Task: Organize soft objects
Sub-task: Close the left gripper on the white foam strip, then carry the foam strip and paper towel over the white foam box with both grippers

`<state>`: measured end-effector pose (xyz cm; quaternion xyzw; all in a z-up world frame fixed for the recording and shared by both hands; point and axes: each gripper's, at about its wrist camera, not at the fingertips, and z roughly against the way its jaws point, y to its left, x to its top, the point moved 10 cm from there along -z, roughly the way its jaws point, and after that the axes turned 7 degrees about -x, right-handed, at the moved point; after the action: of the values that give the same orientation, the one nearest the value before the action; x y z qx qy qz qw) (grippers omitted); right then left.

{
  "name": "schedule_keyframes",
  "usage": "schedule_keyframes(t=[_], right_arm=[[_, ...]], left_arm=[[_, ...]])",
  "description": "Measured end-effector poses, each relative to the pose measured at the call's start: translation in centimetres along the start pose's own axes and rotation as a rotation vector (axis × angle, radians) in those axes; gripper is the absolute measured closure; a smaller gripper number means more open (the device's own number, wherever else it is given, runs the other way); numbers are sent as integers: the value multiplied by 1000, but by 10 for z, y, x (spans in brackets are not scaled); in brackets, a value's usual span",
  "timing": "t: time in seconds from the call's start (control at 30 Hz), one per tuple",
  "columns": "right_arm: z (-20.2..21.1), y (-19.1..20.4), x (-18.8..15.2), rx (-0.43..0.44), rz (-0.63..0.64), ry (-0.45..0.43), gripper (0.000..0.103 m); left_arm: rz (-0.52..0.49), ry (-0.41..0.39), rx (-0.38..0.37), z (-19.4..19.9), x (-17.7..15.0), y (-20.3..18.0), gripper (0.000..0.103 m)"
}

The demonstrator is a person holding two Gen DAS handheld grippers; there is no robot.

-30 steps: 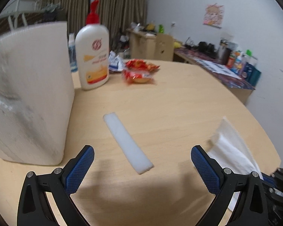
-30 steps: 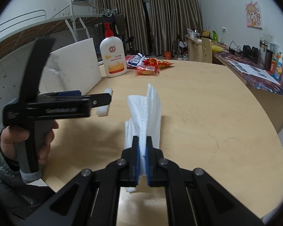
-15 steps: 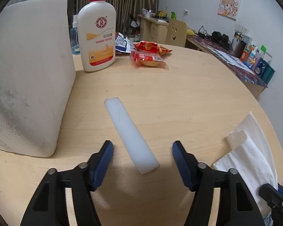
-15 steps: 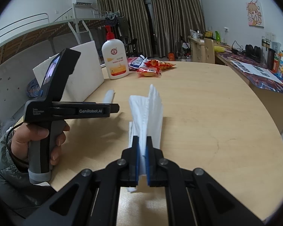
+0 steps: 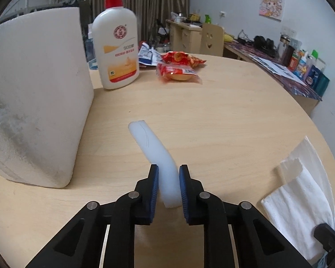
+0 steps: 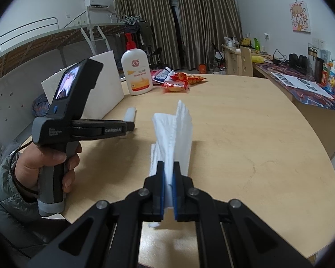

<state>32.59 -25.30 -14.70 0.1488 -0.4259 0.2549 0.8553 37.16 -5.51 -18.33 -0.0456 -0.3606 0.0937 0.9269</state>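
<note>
A long white foam strip [image 5: 149,143] lies on the round wooden table [image 5: 234,116]. Its near end sits between the blue pads of my left gripper [image 5: 168,178], whose jaws are closing and press on both of its sides. The strip bends slightly at the grip. The right wrist view shows the same strip [image 6: 130,114] ahead of the left gripper [image 6: 131,126], which a hand [image 6: 47,160] holds. My right gripper [image 6: 168,169] is shut on a folded white tissue [image 6: 174,129] that stands up on edge from the table. In the left wrist view the tissue [image 5: 301,196] is at the lower right.
A big white foam block [image 5: 33,93] stands at the left. Behind it is a pump lotion bottle [image 5: 117,49]. Red snack packets [image 5: 178,69] lie at the far side of the table. The table's curved edge [image 5: 319,134] runs along the right.
The left gripper's jaws have gone from wide apart to closed around the near end of the foam strip. The right gripper has kept still on the tissue.
</note>
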Motion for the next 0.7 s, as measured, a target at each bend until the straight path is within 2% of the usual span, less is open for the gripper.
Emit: schedule_keyframes(t=[0.4,0.7], right_arm=[[2,1,3,0,-1,-10,95],[6,8,8,2,12,-22,95]], left_arm=[[-31,-41,-48,19,3,-7,85],[-66,-107,-67,51,6,-10,85]])
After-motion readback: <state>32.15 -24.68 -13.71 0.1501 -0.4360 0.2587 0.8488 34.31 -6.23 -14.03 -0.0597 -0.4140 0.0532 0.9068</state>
